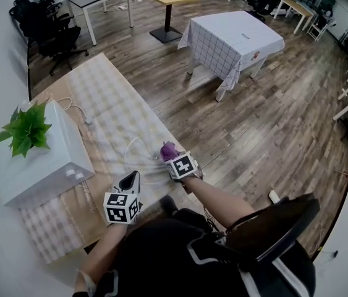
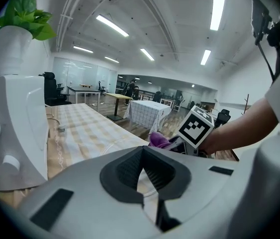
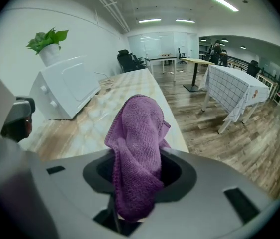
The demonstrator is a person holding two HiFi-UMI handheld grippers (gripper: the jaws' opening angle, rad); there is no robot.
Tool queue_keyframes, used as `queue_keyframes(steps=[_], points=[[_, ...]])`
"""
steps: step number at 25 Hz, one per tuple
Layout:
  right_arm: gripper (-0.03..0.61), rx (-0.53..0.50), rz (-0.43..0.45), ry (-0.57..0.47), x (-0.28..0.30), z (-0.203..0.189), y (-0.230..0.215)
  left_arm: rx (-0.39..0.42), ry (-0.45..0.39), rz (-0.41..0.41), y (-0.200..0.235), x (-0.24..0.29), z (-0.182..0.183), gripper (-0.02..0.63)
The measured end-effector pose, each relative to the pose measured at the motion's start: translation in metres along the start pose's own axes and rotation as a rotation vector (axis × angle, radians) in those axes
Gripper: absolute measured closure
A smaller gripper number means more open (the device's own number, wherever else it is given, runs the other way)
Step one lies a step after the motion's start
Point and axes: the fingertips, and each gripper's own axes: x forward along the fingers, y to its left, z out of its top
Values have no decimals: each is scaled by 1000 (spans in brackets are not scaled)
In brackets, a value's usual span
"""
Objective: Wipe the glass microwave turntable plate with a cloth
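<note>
Head view, glass plate [image 1: 141,163]: flat on the checked tabletop [image 1: 109,98], at 3 o'clock from the microwave [image 1: 38,159].
Head view, left tool [image 1: 131,178]: at the plate's 7 o'clock rim.
Head view, right tool [image 1: 170,157]: at the plate's 3 o'clock edge, with the purple cloth [image 1: 169,148] at its tip.
Left gripper view, jaws: narrow, nipping the plate's near rim; the cloth lies at 1 o'clock.
Right gripper view, jaws: clamped on the cloth, which bunches upward over them; the microwave sits at 10 o'clock.

The long wooden counter [image 1: 55,93] lay mostly under a checked runner [image 1: 109,104]. A white microwave [image 1: 38,166] sat on it (on the wall side), with a white cable [image 1: 78,111] trailing just beside. The glass turntable plate [image 1: 146,166] lay flat near the front edge.
</note>
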Motion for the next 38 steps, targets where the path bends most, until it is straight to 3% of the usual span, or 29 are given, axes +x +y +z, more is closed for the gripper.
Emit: queue_keyframes(steps=[8, 16, 20, 26, 38], points=[[416, -188, 215, 14, 20, 6, 124, 3, -3, 86, 23, -30, -15, 606], [416, -263, 306, 46, 41, 7, 189, -66, 5, 184, 53, -60, -33, 606], [416, -298, 288, 34, 55, 10, 193, -98, 12, 215, 64, -68, -41, 606], [417, -249, 273, 56, 64, 2, 184, -122, 25, 226, 74, -69, -49, 606], [417, -157, 238, 49, 51, -11, 153, -92, 49, 119, 52, -37, -43, 606]])
